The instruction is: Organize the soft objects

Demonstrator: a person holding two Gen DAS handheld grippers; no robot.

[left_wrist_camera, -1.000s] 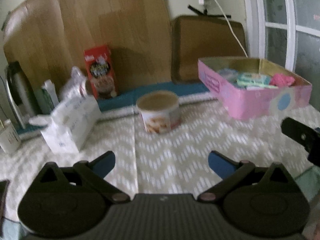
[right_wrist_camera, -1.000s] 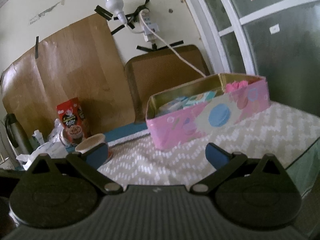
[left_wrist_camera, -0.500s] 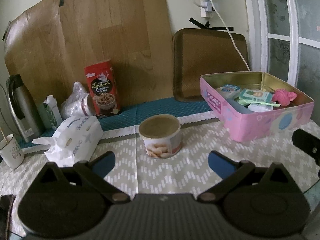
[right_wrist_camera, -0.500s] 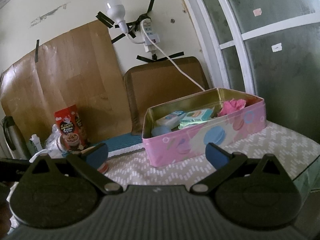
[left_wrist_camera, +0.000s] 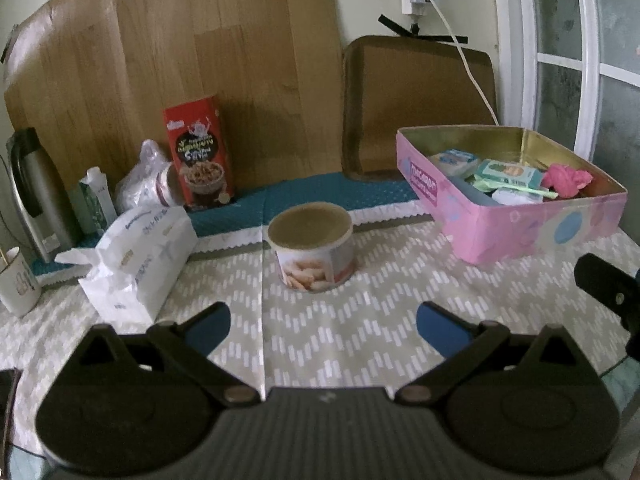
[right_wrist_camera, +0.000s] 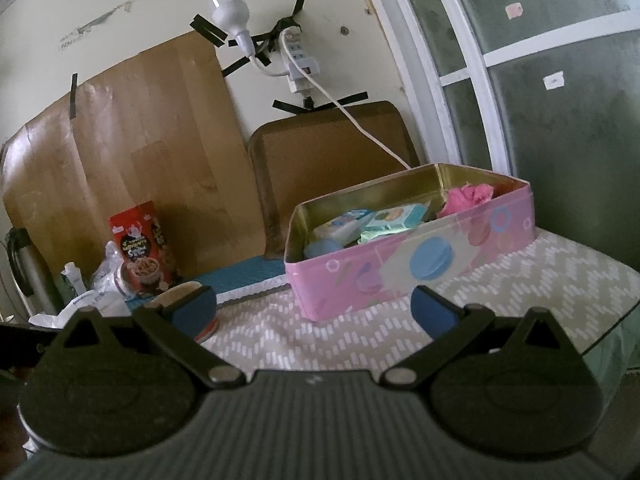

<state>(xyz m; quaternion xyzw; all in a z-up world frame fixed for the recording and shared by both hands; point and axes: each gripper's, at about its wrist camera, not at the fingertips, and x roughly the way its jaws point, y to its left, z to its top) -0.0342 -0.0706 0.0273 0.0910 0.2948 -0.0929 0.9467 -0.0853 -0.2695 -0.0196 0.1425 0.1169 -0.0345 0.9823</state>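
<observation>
Chevron-patterned cloth covers the counter (left_wrist_camera: 360,332) under both grippers. Ahead and to the right of the left gripper (left_wrist_camera: 323,322), whose blue-padded jaws stand wide apart and hold nothing, sits the pink tin (left_wrist_camera: 520,228); the side panel reads something like "macaron", though the print is soft. Inside it lie the soft things: a pink crumpled cloth (left_wrist_camera: 568,179) at the far right, a teal wipes pack (left_wrist_camera: 506,172) and a white-blue pack (left_wrist_camera: 454,158). From the right gripper (right_wrist_camera: 314,306), likewise spread open and empty, the tin (right_wrist_camera: 400,276) stands straight ahead, close beyond the fingertips. Left of the left gripper lies a white tissue pack (left_wrist_camera: 140,260) with unreadable blue lettering. Farther back stands a red cereal box (left_wrist_camera: 199,152) with a large "5". Dead ahead is a round open can (left_wrist_camera: 312,252) picturing biscuits. Compared with a second ago, the left view is sharper and looks down into the tin more steeply; the right view has risen, so the tin's contents show more.
</observation>
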